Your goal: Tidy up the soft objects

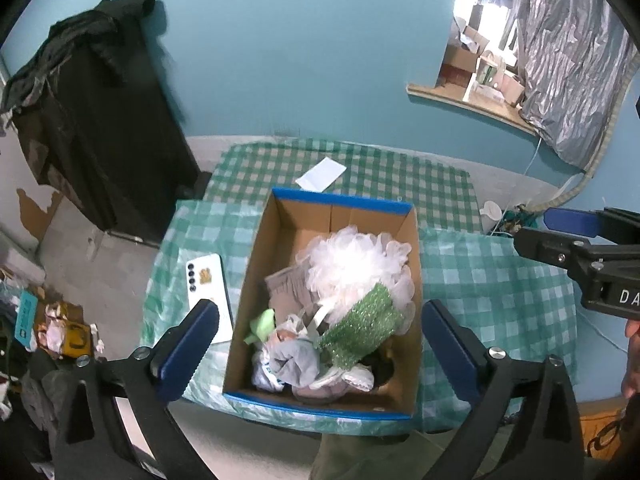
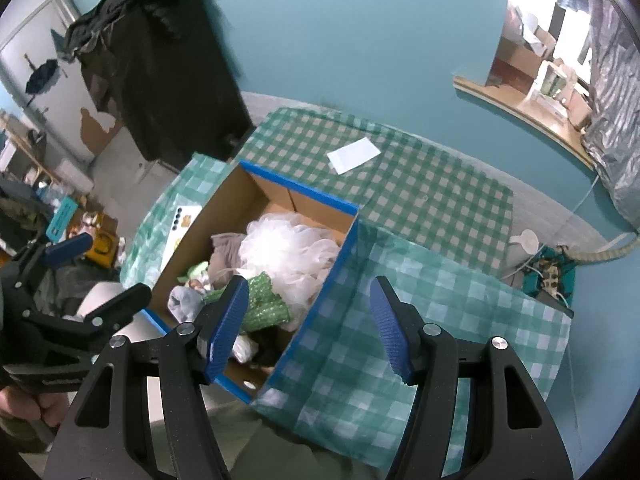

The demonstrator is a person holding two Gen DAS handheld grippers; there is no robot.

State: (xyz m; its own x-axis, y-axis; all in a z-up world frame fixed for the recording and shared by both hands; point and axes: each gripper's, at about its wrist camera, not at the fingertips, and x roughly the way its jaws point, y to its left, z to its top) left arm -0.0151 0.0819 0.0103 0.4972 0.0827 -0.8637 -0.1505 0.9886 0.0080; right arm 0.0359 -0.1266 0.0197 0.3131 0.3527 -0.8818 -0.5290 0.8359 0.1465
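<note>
A blue-rimmed cardboard box stands on the checkered table and holds soft things: a white mesh bath puff, a green sparkly scrubber, a beige cloth, a grey cloth and a small light-green piece. My left gripper is open and empty, held above the box's near end. My right gripper is open and empty above the box's right wall. The puff and scrubber also show in the right wrist view.
A white phone lies left of the box. A white paper lies behind it on the green checkered cloth. A dark cabinet with clothes stands far left. Clutter covers the floor at left. Cables lie at right.
</note>
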